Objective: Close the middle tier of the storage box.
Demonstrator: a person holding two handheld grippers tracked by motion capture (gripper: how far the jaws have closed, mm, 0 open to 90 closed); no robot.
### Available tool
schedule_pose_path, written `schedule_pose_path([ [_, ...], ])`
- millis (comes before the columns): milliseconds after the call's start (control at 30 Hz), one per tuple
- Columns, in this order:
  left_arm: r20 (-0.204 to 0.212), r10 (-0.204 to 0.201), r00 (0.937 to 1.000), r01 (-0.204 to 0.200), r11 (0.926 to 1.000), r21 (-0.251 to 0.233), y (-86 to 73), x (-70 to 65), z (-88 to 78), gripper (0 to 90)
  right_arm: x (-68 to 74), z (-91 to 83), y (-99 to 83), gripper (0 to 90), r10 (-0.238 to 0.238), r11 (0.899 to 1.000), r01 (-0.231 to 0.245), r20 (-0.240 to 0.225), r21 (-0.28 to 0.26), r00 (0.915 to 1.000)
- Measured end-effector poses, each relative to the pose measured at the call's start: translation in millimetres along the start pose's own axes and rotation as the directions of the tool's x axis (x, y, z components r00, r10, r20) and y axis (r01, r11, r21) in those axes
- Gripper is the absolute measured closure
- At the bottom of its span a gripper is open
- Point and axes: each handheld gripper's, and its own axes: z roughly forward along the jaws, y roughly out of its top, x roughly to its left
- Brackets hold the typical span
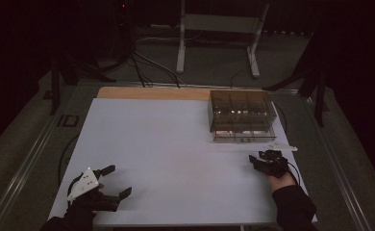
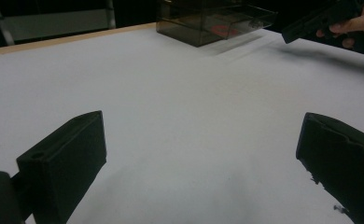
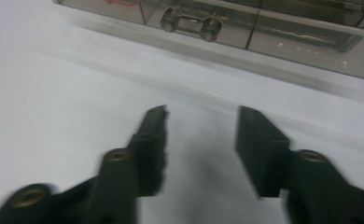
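**Both grippers held low over a white table, clear box ahead of the right one**

Black jaws of the left gripper [image 1: 112, 182] are seen closest, spread wide with nothing between them; bare white table surface [image 1: 166, 159] is seen through the gap in the left gripper view. A grey three-cornered plate is carried on top of this gripper, and it is held by a gloved hand [image 1: 82, 211] at the near left corner of the table.

Well off to its right, the right gripper [image 1: 260, 160] is held by a bare hand [image 1: 282, 179] in a dark sleeve. Its jaws are partly open, with a moderate gap and only white surface between them; nothing is pinched. No earlier moment is shown.

Just ahead of the right gripper's jaws, a clear smoky plastic box [image 1: 242, 115] with several compartments is set on the table. In the right gripper view a small metal dumbbell-shaped part [image 3: 190, 23] is seen inside it, straight ahead of the jaws, behind the near wall. A flat pale strip [image 1: 277, 146] lies on the table between the box and the right gripper.

Beyond the white sheet, a strip of bare wood [image 1: 152, 93] is exposed at the far edge. The room is dim; a grey floor, black cables [image 1: 142, 67] and a white metal frame [image 1: 219, 33] are made out behind the table.
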Motion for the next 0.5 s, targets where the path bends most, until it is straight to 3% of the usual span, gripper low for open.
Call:
schedule_pose_path([
  [467, 0.000, -0.001, 1.0000, 0.001, 1.0000, 0.000, -0.1, 0.3, 0.3, 3.3, 3.6, -0.3, 2.7, 78.8, -0.051, 0.999, 0.051, -0.005, 0.001, 0.9987],
  [500, 0.001, -0.001, 1.0000, 0.001, 1.0000, 0.001, -0.2, 0.2, 0.3, 3.3, 3.5, -0.7, 3.2, 83.4, -0.056, 0.998, 0.056, -0.005, -0.001, 0.9984],
])
